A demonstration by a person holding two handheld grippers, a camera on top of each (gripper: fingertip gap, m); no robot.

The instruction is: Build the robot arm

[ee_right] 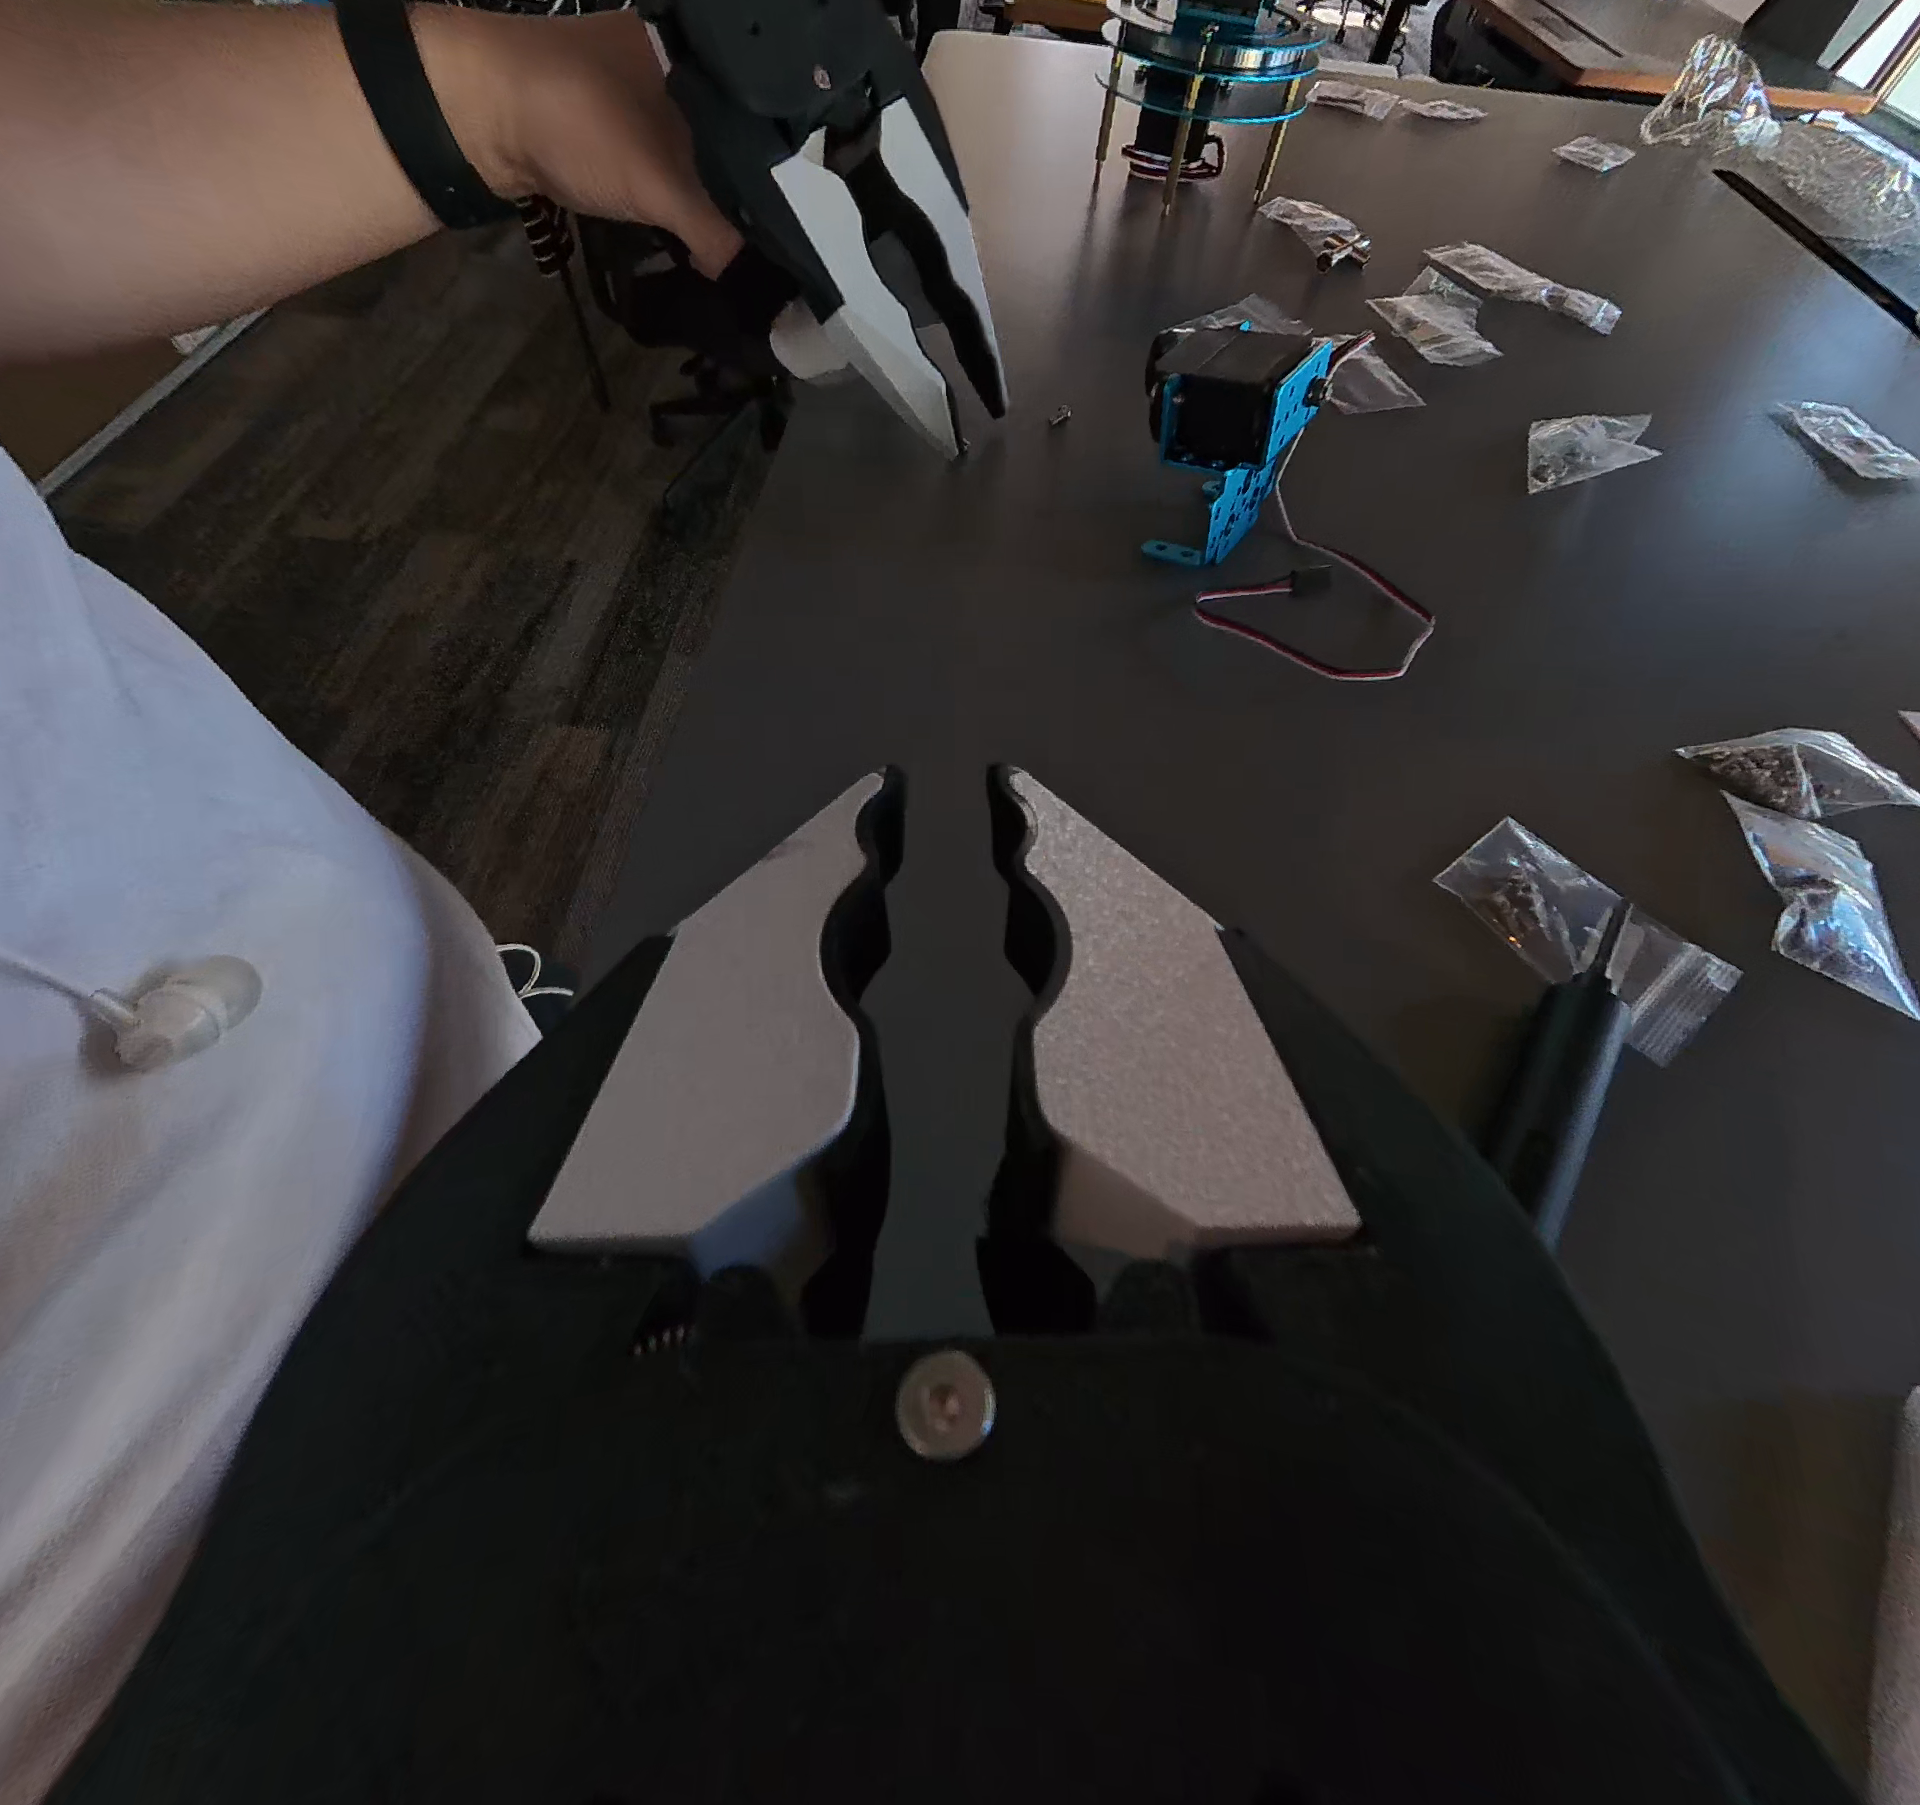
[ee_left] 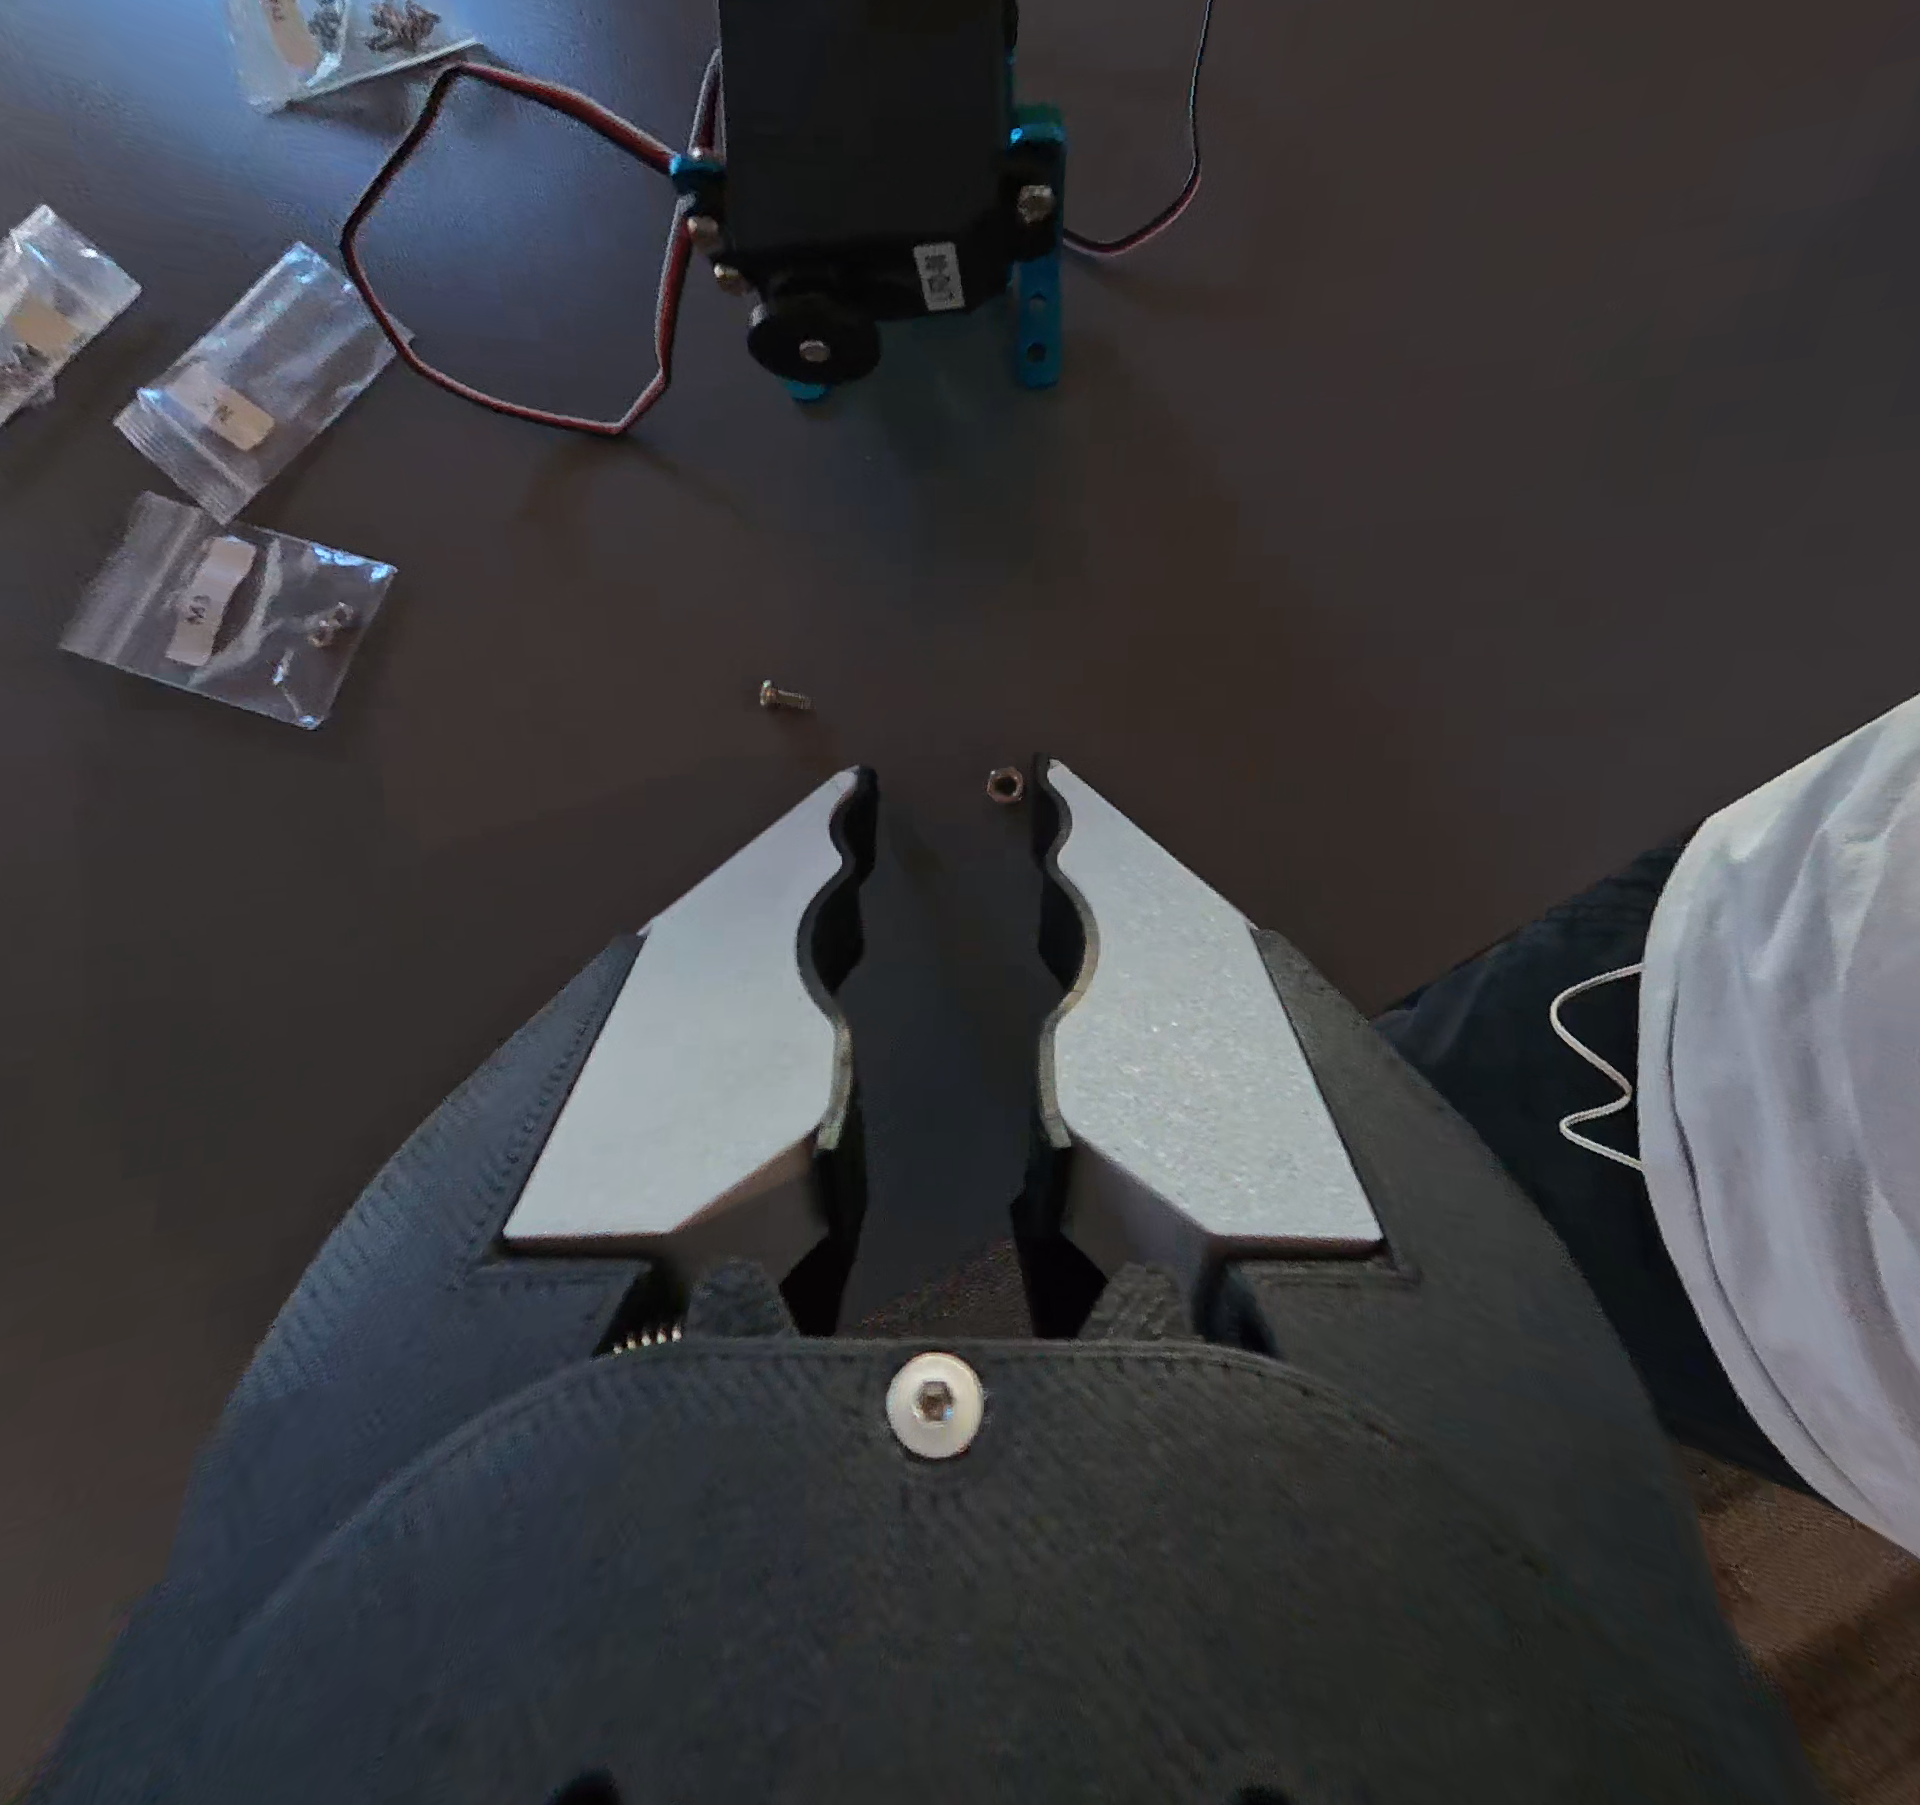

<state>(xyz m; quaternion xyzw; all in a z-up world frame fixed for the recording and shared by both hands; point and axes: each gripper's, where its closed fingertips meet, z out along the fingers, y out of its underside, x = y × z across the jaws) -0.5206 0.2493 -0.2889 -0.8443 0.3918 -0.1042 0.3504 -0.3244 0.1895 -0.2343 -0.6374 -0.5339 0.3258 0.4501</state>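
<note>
My left gripper [ee_left: 954, 776] is open and points down at the dark table [ee_left: 1351, 560]. A small hex nut [ee_left: 1004, 783] lies between its tips, close to the right fingertip. A small screw [ee_left: 784, 694] lies just beyond the left tip. Farther off stands a black servo in a blue metal bracket [ee_left: 873, 166] with a red, black and white cable [ee_left: 499, 301]. The left gripper also shows in the right wrist view [ee_right: 977, 430], tips near the table. My right gripper [ee_right: 945, 773] is open and empty above the table's near part, with the servo bracket [ee_right: 1236, 436] ahead to the right.
Several clear bags of small hardware [ee_left: 223, 612] lie left of the servo, and more [ee_right: 1579, 446] are spread over the right of the table. A round blue and clear assembly [ee_right: 1205, 62] stands at the far end. A black tool handle [ee_right: 1558, 1069] lies near right. The table's left edge [ee_right: 727, 529] drops to wooden floor. Across from one pair of fingers to the other is roughly 20 cm. The servo bracket [ee_right: 1236, 436] lies some 11 cm from my left tips, 15 cm from my right tips.
</note>
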